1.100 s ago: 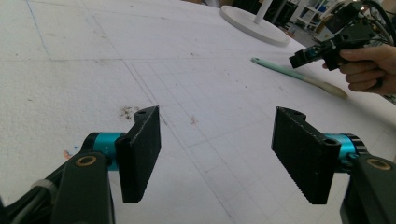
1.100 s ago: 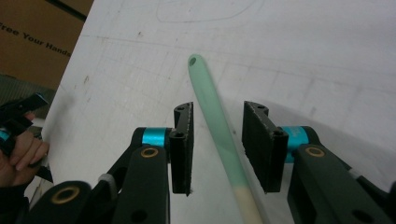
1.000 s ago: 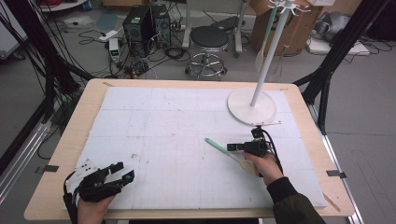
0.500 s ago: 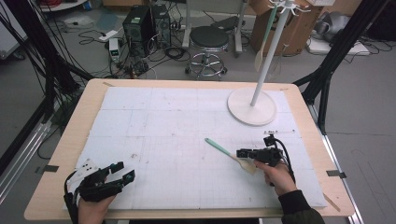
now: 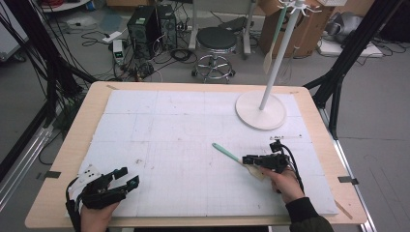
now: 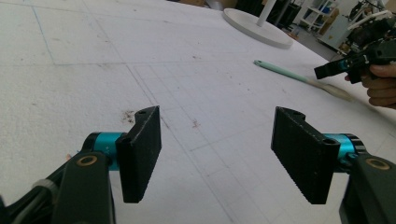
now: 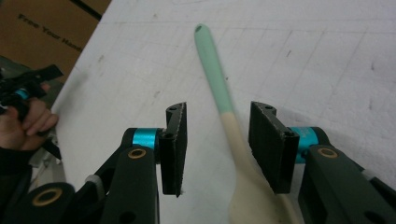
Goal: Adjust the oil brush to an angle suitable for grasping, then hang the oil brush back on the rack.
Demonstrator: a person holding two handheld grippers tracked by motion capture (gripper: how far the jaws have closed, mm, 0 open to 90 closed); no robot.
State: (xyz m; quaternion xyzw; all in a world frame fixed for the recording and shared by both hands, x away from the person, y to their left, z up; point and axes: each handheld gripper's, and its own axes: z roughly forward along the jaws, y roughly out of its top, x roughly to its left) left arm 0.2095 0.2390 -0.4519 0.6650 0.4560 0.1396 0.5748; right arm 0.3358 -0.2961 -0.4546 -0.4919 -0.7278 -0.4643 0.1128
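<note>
White gridded mat is covering the desk [image 5: 72, 145], with the stand base [image 5: 260, 110] at the far side. The spatula [image 7: 224, 116] is lying on the mat near that base, sitting between my right claw's [image 7: 218, 140] spread, just-opened jaws, untouched. My left claw [image 6: 219, 154] is gaping wide, well apart from it.

On the white gridded mat [image 5: 183, 140] covering the wooden table [image 5: 72, 145], we see at its far right a round white stand base [image 5: 258, 112] with an upright pole [image 5: 280, 53], from whose top hooks a pale spatula [image 5: 270, 53] hangs. On the floor beyond the table, we note a black-seated stool [image 5: 216, 41] on a chrome ring base, a black computer tower [image 5: 142, 29] amid tangled cables, and a white power strip [image 5: 118, 48]. A cardboard box [image 5: 309, 29] stands behind the pole.
</note>
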